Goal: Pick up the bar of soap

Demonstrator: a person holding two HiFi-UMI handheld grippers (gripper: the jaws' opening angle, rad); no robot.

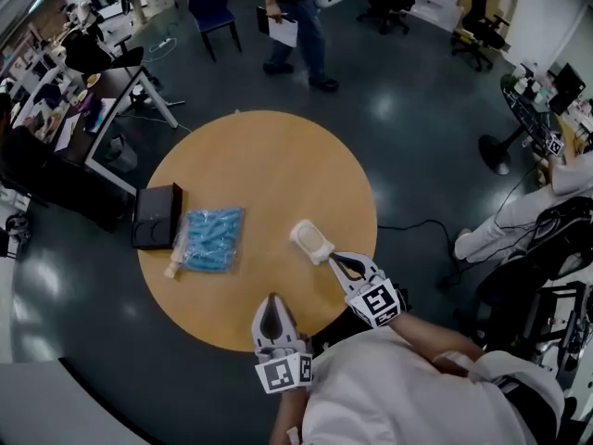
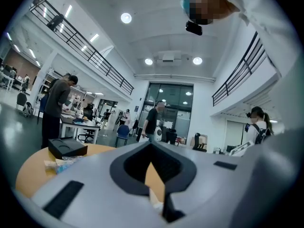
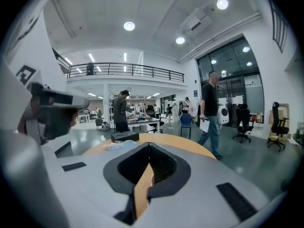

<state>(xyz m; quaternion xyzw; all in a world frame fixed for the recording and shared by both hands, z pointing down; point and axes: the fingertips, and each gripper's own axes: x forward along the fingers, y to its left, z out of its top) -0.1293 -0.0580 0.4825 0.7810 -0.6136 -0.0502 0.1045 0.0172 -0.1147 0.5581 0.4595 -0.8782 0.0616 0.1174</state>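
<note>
On round wooden table (image 1: 259, 156): white oblong soap bar (image 1: 311, 240) just beyond right gripper (image 1: 335, 259); left gripper (image 1: 271, 300) farther off. Both jaws pressed together, empty.

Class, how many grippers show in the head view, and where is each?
2. The left gripper is over the near edge of the table; the right gripper is to its right, tips by the soap. None looks hidden.
</note>
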